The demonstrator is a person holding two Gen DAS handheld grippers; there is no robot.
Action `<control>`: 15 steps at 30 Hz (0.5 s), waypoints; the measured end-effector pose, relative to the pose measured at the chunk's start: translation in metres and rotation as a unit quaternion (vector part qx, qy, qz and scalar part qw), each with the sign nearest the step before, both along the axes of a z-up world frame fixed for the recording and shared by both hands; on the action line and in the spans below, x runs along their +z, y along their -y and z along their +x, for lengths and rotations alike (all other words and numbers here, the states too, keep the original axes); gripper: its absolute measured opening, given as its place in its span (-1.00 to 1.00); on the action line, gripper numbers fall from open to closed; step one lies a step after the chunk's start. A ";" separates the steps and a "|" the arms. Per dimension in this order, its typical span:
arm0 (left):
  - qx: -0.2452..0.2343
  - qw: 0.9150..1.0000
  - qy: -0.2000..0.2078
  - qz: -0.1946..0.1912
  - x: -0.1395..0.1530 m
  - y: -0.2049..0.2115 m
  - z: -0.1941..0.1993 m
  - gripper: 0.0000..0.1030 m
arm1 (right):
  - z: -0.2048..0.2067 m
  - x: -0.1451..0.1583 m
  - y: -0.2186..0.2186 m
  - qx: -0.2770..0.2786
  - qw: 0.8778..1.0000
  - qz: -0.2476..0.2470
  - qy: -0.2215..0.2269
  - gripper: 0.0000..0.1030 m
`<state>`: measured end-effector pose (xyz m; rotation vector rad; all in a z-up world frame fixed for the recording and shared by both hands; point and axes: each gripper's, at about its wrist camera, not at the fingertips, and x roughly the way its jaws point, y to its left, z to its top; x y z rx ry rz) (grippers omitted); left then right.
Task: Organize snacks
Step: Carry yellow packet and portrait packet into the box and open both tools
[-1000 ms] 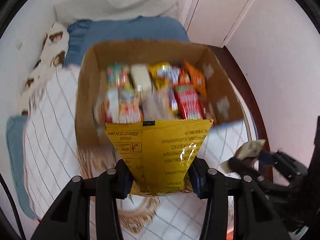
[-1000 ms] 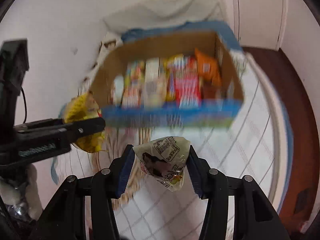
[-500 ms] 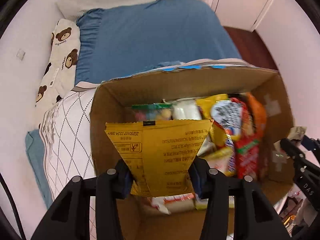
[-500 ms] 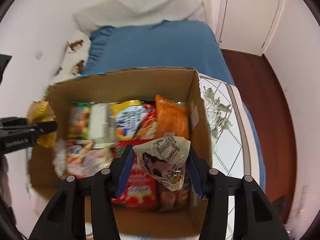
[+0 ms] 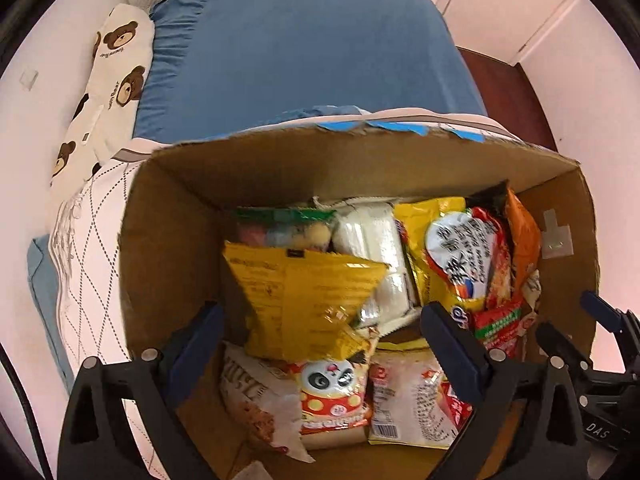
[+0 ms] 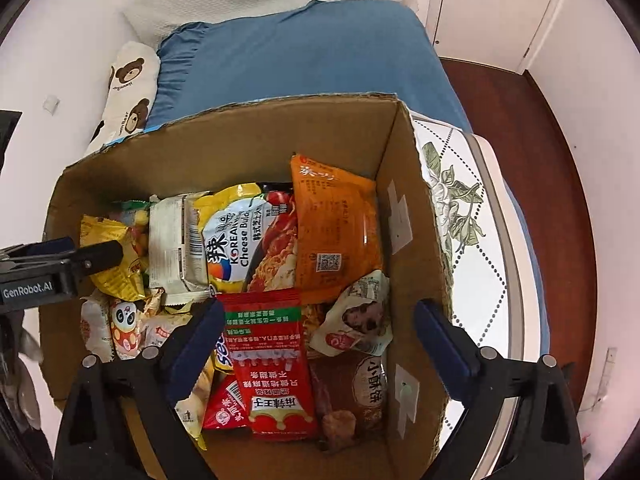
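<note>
A: Status: both grippers sit above the cardboard box [image 5: 256,168], pointing down into it. Left gripper [image 5: 320,332] has just been opening; its jaws stand wide and the pads are clear of the yellow snack bag [image 5: 304,296], which sits between them, tilted on the packs below.

B: Why release there?

A: Looks like the open spot. Straight ahead of the left gripper the back row is already full: green-topped candy pack [image 5: 284,228], white pack [image 5: 376,236]. Under it lie the panda snack [image 5: 332,392] and other flat packs, so the bag gets dropped on top.

B: Right side?

A: Right gripper [image 6: 316,332] also just opened, jaws wide, nothing pinched. The small crumpled packet [image 6: 356,316] lies between its fingers, toward the right one, against the box's right wall. Red packet [image 6: 268,360] lies flat just left of it, orange noodle pack [image 6: 332,224] ahead.

B: Why the corner?

A: My guess: a small item fills the gap beside the big packs.

B: Risk?

A: Yellow bag leans loose and may slide. Lift both grippers straight up to avoid snagging it.
</note>
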<state>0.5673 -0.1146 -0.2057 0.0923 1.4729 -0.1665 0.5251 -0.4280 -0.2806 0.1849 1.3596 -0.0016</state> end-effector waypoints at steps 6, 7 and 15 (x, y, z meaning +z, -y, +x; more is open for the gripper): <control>0.007 1.000 0.027 -0.002 0.011 0.001 -0.025 0.94 | -0.008 0.000 -0.006 0.001 1.000 0.007 0.007 0.89; 0.008 0.999 0.032 0.001 0.013 0.001 -0.028 0.94 | -0.011 0.001 -0.007 0.001 1.000 0.008 0.009 0.89; 0.018 0.998 0.062 -0.005 0.030 -0.002 -0.071 0.94 | -0.034 0.022 -0.015 0.010 0.999 -0.004 0.036 0.89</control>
